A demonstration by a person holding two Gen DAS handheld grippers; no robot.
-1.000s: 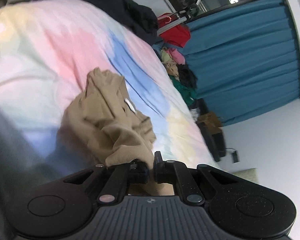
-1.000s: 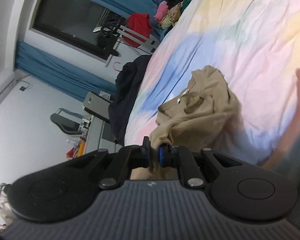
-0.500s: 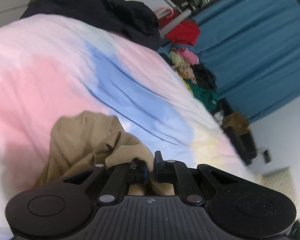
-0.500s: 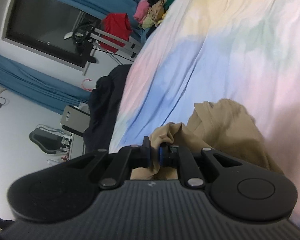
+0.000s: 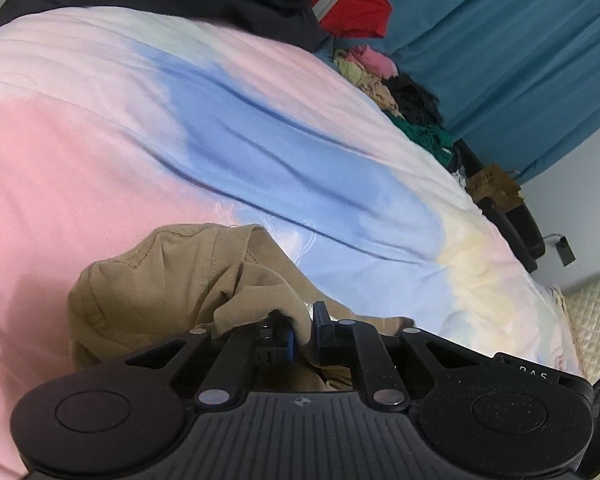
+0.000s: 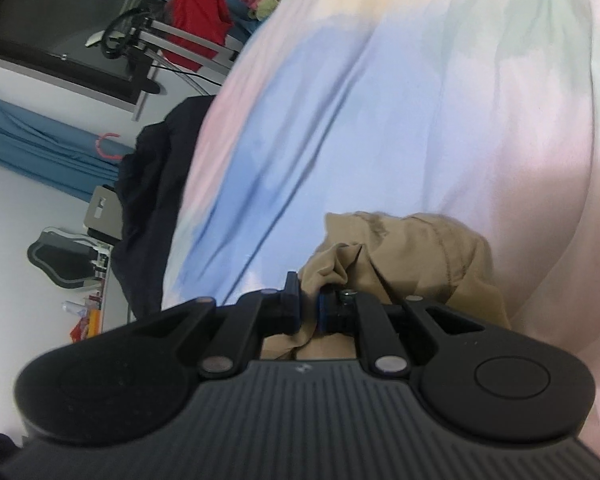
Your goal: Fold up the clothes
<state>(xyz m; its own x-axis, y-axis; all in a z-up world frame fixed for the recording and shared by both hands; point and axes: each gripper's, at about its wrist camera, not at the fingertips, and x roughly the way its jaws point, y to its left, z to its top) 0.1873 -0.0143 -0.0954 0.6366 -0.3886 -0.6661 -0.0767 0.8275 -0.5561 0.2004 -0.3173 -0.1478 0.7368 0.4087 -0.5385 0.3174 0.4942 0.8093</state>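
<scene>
Both grippers dropped closer to the bed since a second ago, tan shirt now bunched right at them. Left wrist view: left gripper [image 5: 303, 330] jaws clamped on a ribbed fold of the tan shirt [image 5: 172, 280], which lies on the pastel bedsheet [image 5: 260, 152]; blue curtain [image 5: 520, 60] beyond. Right wrist view: right gripper [image 6: 309, 306] jaws pinching tan shirt [image 6: 412, 256] edge, bedsheet [image 6: 420, 100] behind.

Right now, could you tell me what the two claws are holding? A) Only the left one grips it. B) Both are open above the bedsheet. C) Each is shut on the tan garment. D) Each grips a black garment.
C: tan garment fabric is pinched in the left claw and in the right claw.
</scene>
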